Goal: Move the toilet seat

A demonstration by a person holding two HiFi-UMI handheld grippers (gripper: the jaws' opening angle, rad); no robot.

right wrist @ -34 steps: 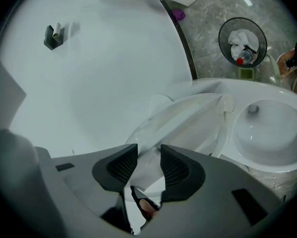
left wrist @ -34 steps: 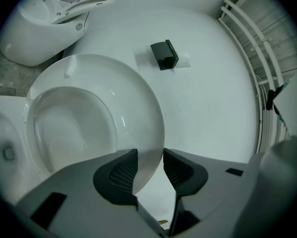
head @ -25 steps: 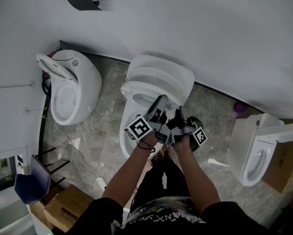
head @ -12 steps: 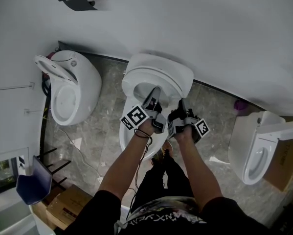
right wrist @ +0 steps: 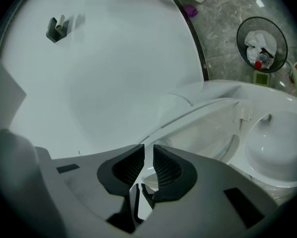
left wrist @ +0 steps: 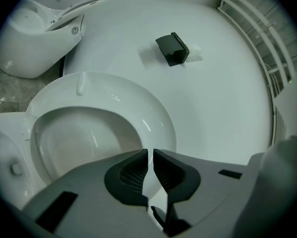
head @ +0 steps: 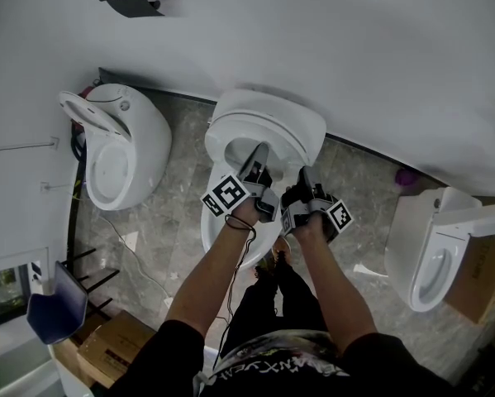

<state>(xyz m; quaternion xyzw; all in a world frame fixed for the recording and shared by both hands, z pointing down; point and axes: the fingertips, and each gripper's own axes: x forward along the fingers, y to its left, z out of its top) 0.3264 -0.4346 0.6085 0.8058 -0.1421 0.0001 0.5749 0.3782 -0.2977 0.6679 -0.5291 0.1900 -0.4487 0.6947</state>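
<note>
1. Seat position: the toilet seat (head: 301,139) stands lifted off the bowl (head: 221,231) and is tilted back toward the wall (head: 354,48). Its ring faces the person, with a small bumper (left wrist: 80,85) visible near the free edge.
2. Left gripper (left wrist: 149,157): the jaws have just been closing and now stand almost together, with only a slit between the ribbed pads (left wrist: 133,172). The ring's rim runs into that slit, so the pinch appears to be on the seat's edge.
3. Right gripper (right wrist: 148,155): the jaws have likewise just drawn in to a narrow slit. The seat is seen edge-on in the right gripper view and leads straight into the gap, so it is judged to be pinched there too.
4. Step in hand: taking hold. Both tools sit side by side at the near rim. The grip is apparently just made, and the swing is judged to be still ahead.
5. Next move: swing the seat about its hinge, which is not in view. Both hands should follow one arc at one pace so the thin rim does not twist out of the pads. Whether the travel is up to the wall or down onto the bowl cannot be told.
6. Caution: the hold looks shallow, at the pad tips only, so slow travel guards against the seat slipping and dropping.
</note>
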